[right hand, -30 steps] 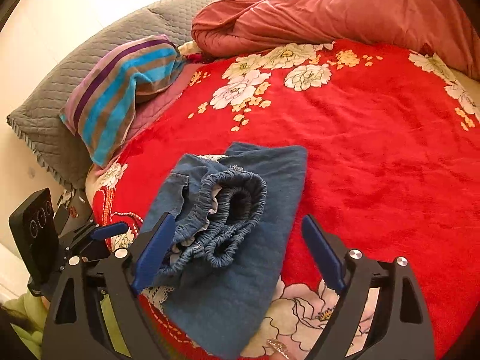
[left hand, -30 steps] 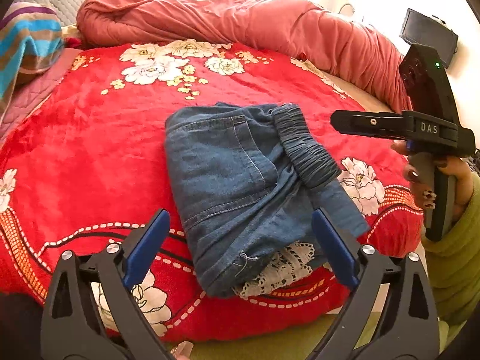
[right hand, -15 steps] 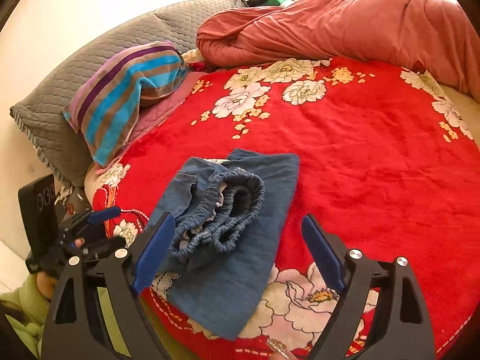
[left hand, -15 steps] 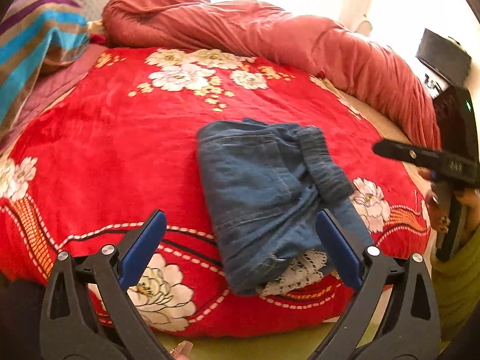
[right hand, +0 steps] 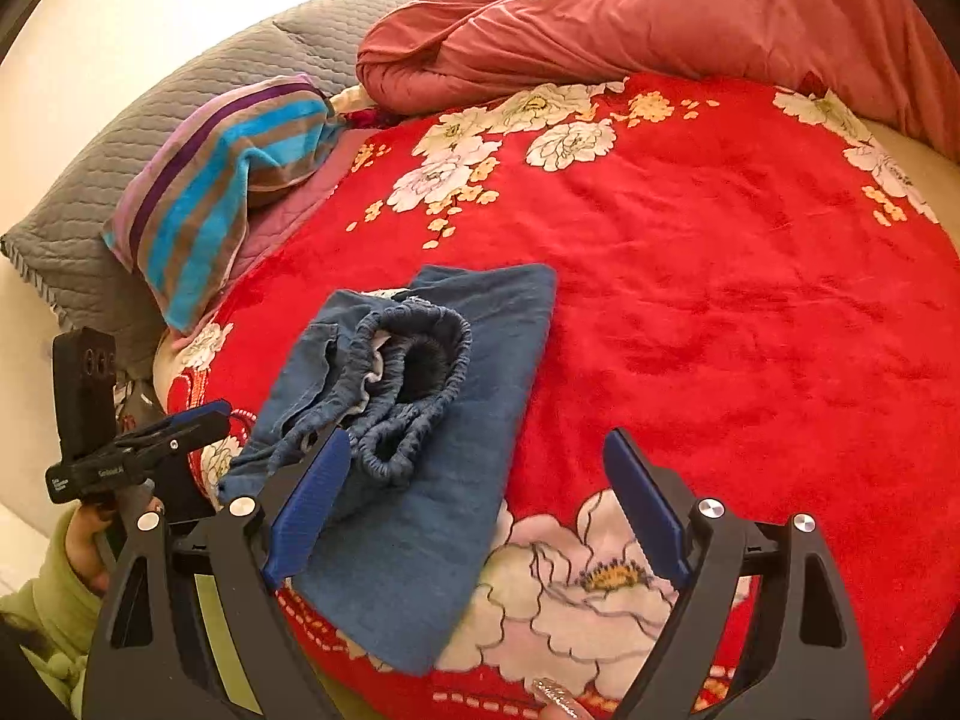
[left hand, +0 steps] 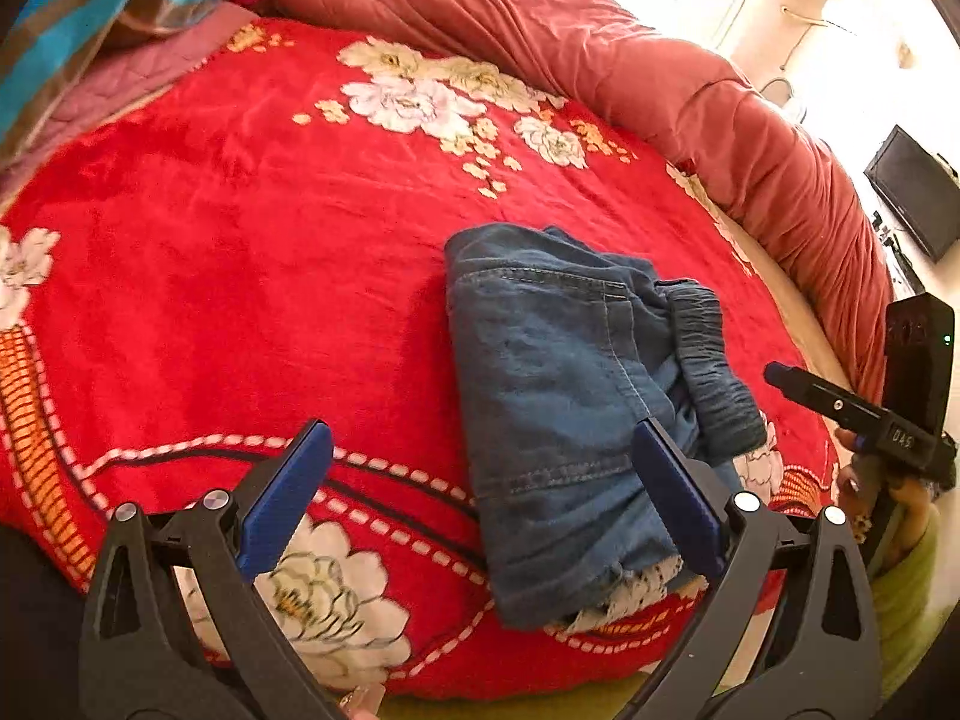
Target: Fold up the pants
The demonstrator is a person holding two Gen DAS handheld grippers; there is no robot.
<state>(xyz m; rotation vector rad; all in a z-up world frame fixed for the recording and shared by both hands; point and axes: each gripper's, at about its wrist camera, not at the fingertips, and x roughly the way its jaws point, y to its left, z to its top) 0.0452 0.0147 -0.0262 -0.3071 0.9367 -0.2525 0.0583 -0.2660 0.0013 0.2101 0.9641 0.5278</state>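
The blue denim pants lie folded into a compact bundle on the red floral blanket, near the bed's front edge. Their elastic waistband bunches on top, and white lace shows at one end. My left gripper is open and empty, held above the blanket just short of the pants. My right gripper is open and empty, hovering over the near end of the pants. Each gripper shows in the other's view: the right, the left.
A rolled pink-red duvet runs along the far side of the bed. A striped pillow and a grey quilted pillow lie at the head. A black device stands beyond the bed.
Both grippers have pulled back from the pants and stay open. The left view has swung left, so the pants now sit right of centre. The pants have not moved.
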